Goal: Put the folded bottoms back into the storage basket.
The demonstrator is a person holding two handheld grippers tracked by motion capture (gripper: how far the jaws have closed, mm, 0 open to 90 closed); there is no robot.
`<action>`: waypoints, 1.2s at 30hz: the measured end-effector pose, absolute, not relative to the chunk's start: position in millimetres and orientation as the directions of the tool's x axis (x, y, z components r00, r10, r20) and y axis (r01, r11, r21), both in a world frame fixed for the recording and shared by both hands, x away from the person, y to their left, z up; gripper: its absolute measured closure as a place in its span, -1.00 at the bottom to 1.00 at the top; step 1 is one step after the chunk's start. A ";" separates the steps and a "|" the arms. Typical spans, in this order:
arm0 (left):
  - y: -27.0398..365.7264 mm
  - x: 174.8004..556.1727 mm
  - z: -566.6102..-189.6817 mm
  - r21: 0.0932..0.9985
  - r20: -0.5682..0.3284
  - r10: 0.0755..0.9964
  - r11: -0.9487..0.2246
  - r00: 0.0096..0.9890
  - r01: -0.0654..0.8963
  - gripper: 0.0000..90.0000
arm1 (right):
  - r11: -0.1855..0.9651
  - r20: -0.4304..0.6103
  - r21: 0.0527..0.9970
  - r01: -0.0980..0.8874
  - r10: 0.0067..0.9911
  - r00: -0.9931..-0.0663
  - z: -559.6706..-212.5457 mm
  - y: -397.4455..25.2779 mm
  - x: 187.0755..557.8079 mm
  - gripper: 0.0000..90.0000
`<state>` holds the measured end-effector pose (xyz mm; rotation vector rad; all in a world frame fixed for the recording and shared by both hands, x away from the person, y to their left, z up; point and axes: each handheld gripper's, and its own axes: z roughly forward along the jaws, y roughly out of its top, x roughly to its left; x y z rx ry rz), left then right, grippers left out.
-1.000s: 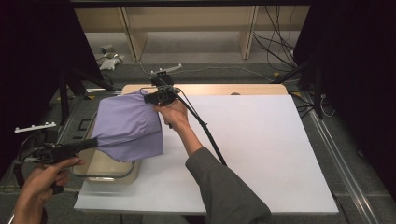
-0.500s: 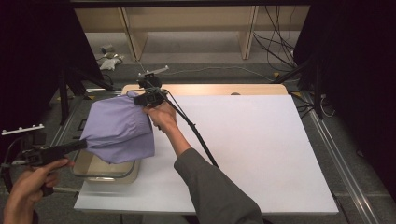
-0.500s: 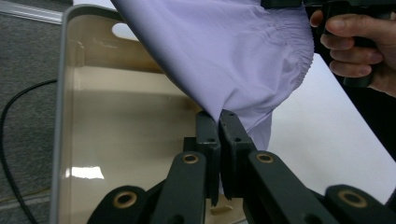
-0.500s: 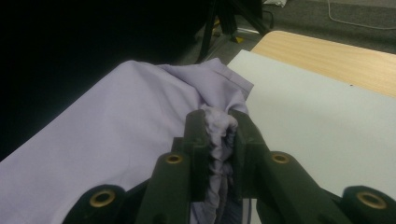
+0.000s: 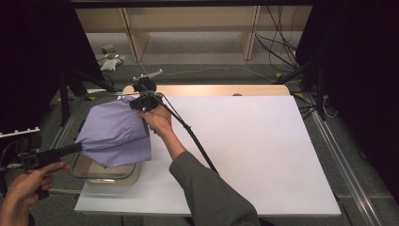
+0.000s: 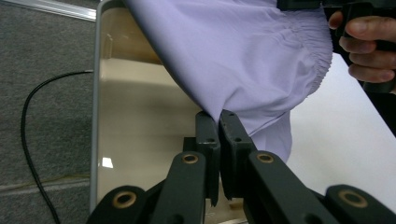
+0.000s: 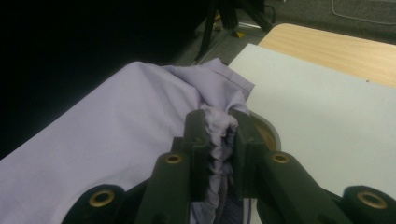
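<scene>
Left gripper point(image 5: 77, 149) pinches near corner of lilac elastic-hemmed cloth point(image 5: 115, 134), held stretched in air above clear rectangular plastic tub point(image 5: 106, 173) on white desk point(image 5: 244, 146). Right gripper point(image 5: 141, 101) clamps far bunched hem. Spread done; lowering or placing looks left.

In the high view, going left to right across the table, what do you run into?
Left gripper → lilac cloth held over a tray → right gripper → white tabletop.

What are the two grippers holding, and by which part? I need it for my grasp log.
Both hold the lilac cloth garment: left gripper pinches a thin edge fold, right gripper clamps a bunched, gathered edge.
</scene>
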<state>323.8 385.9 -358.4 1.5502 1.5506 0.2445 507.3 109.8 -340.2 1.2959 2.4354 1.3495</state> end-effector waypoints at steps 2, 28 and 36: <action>386.3 324.8 -360.7 0.684 -0.437 0.880 0.192 0.185 0.704 0.93 | 0.261 0.313 0.725 0.638 0.700 -0.642 -341.5 111.0 507.2 0.75; 394.3 334.1 -381.9 0.649 -0.423 0.902 0.234 0.087 0.724 0.93 | 0.286 0.295 0.702 0.652 0.717 -0.632 -358.3 125.2 505.7 0.73; 394.0 335.1 -383.6 0.646 -0.415 0.907 0.234 0.076 0.726 0.93 | 0.287 0.295 0.700 0.654 0.718 -0.630 -361.2 126.8 505.2 0.73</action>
